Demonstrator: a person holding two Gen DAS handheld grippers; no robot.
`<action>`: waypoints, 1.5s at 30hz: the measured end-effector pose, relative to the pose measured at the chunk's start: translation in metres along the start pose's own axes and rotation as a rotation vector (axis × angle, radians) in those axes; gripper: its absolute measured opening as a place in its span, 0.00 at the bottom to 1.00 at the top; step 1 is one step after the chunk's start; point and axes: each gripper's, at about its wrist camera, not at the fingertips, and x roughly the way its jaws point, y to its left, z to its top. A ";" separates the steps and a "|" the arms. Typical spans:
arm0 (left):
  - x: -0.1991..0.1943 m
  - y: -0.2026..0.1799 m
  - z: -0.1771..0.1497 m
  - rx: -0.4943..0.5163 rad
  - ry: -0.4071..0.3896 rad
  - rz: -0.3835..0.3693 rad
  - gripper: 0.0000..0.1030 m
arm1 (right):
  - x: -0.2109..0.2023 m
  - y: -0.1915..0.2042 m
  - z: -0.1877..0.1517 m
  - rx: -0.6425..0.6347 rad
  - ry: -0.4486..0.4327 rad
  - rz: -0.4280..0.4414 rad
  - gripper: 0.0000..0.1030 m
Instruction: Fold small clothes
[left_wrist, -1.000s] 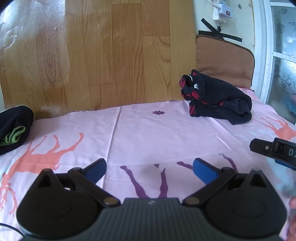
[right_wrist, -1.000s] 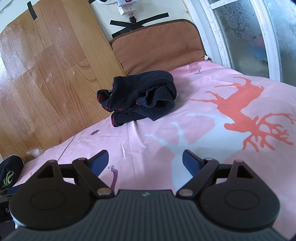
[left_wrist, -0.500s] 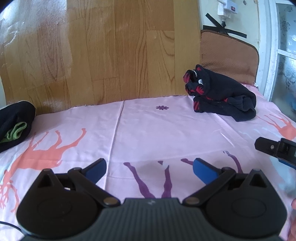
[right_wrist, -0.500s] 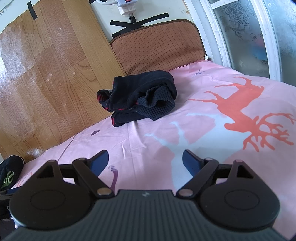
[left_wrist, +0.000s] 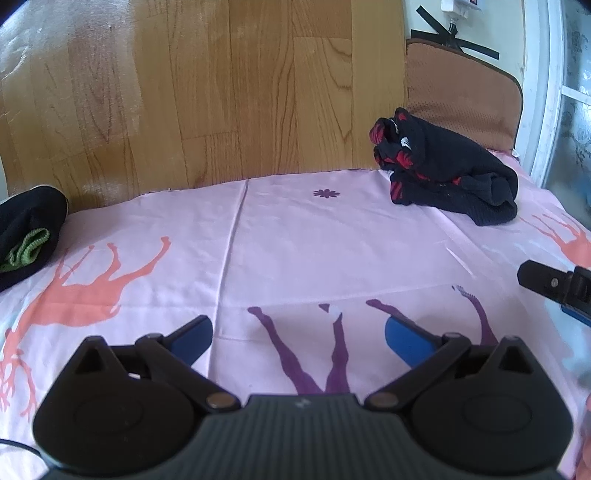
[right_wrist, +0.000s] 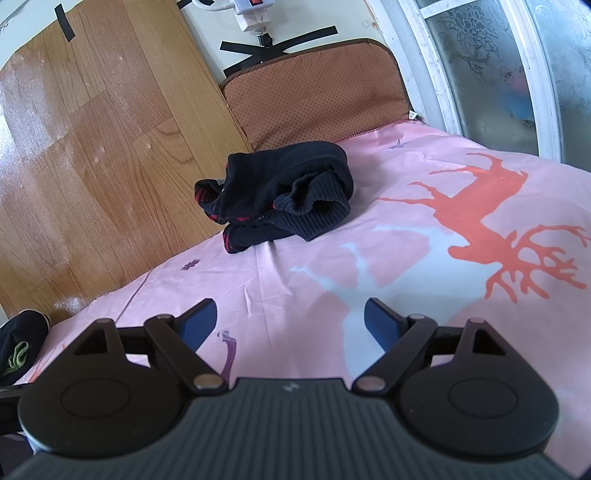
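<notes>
Upper right of frame, crumpled dark garment on pink sheet, both grippers wide, empty; risk of pinching sheet with cloth

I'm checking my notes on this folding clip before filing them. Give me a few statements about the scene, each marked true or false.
1. Both grippers are open and hold nothing. True: the left gripper and the right gripper each show spread fingers over the bedsheet.
2. The dark garment is spread flat. False: it lies bunched in a heap.
3. The heap sits near the brown cushion. True.
4. The sheet is plain white. False: it is pink with deer prints.
5. A second dark item lies at the far left. True.
</notes>
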 end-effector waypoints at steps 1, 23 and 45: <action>0.000 0.000 0.000 0.003 0.002 0.000 1.00 | 0.000 0.000 0.000 0.000 0.000 0.000 0.86; 0.001 -0.003 0.000 0.024 0.021 0.006 1.00 | 0.000 0.002 -0.001 0.000 0.000 -0.002 0.86; 0.003 -0.004 0.000 0.032 0.037 0.025 1.00 | 0.001 0.001 -0.001 -0.001 0.001 0.003 0.86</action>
